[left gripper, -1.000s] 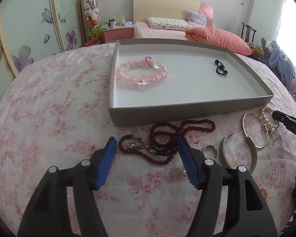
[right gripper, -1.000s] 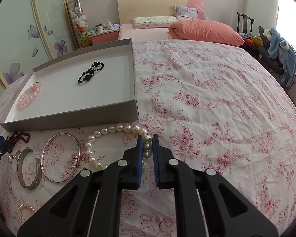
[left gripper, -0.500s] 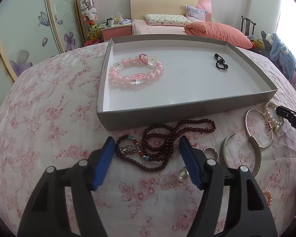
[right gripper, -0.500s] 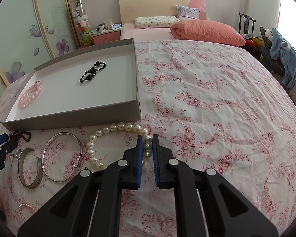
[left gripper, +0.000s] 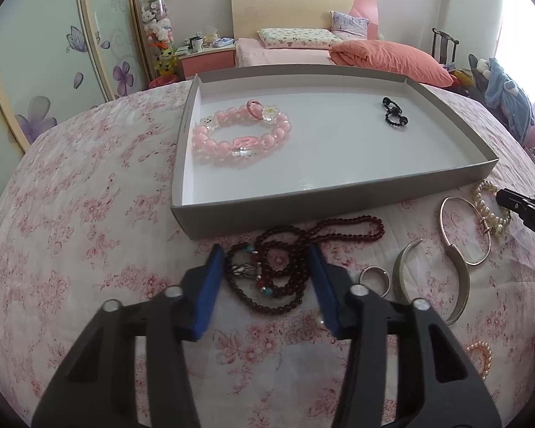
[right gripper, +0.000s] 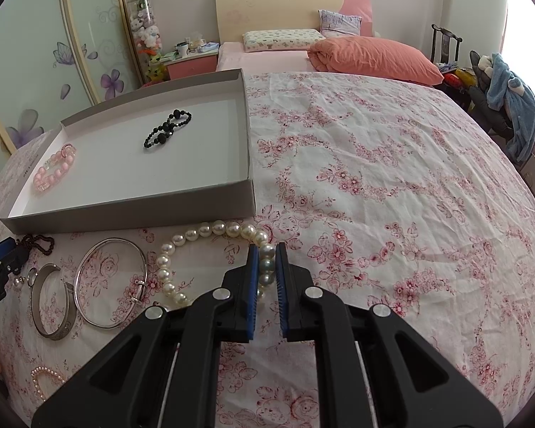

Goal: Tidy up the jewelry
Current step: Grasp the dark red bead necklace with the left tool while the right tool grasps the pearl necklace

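Left gripper (left gripper: 267, 281) is straddling the dark red bead necklace (left gripper: 289, 267), which is lying on the floral bedspread (left gripper: 89, 214) just before the grey tray (left gripper: 339, 199); jaws have just been closing, pads not visibly pressing. Right gripper (right gripper: 266, 271) is pinching the pearl bracelet (right gripper: 203, 230) between 2 narrow pads, beside the silver bangle (right gripper: 111, 281).

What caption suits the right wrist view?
Right hand-held gripper clamps a pearl bracelet on the floral bedspread beside the grey tray.
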### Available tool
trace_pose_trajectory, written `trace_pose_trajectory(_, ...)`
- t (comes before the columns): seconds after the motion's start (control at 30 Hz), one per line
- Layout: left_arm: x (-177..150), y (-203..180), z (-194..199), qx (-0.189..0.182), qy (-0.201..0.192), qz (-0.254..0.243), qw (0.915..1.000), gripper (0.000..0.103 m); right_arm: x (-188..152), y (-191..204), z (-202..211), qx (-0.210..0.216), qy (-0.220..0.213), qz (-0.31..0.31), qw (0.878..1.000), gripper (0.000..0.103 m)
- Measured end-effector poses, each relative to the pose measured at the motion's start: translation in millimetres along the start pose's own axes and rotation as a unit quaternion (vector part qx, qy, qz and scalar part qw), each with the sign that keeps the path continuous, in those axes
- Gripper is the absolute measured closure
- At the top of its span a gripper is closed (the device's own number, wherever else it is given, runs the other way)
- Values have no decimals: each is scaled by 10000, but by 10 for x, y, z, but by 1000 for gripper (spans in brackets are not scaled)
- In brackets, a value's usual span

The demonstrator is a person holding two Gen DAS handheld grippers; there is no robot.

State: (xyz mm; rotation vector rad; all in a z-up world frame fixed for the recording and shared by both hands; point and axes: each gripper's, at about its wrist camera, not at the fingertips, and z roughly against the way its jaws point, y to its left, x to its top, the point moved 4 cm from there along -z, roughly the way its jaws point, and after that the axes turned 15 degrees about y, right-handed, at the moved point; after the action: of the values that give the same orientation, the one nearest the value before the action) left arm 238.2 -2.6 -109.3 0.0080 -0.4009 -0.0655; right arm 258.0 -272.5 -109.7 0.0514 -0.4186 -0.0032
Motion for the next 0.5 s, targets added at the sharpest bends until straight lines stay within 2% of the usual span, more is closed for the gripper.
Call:
trace_pose_trajectory(0.2,-1,-32,9,-11,-34,-105,9999,82,1,2,0,3,1,-1,10000,92)
trace_pose_trajectory(0.4,-6,-113,28,184,-79,-342,9992,89,1,22,6,-7,-3,52,10000,93)
trace_pose_trajectory(0.5,-2,-70,55,48,-109,-298,9995,91,1,18,16,86,-18,54,9999,93)
